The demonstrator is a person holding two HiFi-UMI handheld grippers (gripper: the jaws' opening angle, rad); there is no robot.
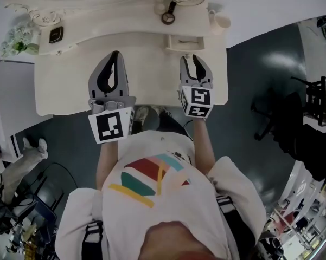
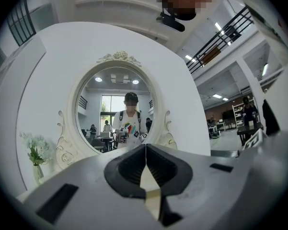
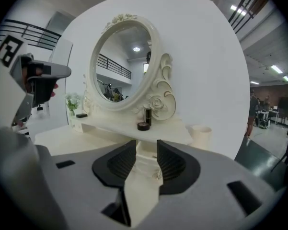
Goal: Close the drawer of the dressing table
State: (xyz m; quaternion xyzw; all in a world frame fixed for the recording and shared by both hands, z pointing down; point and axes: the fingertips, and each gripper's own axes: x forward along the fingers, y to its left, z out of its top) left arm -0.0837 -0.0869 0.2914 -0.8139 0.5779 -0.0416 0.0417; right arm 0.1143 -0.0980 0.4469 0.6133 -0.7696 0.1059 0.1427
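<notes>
Holds the right claw (image 1: pixel 194 58) wide apart and gripping nothing, over the cream tabletop (image 1: pixel 70 85), pointing at the small drawer (image 1: pixel 185 41), pulled out at the back of the tabletop just ahead of the tips. Holds the left claw (image 1: pixel 115 56) pinched together, empty, alongside, facing the oval mirror (image 2: pixel 115 109).

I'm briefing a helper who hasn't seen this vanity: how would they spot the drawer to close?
Find the cream dressing table with the oval mirror. A raised shelf runs below the mirror, and the drawer juts from its front right of centre, just below the round black container. It alone stands pulled out of that flat shelf front.
</notes>
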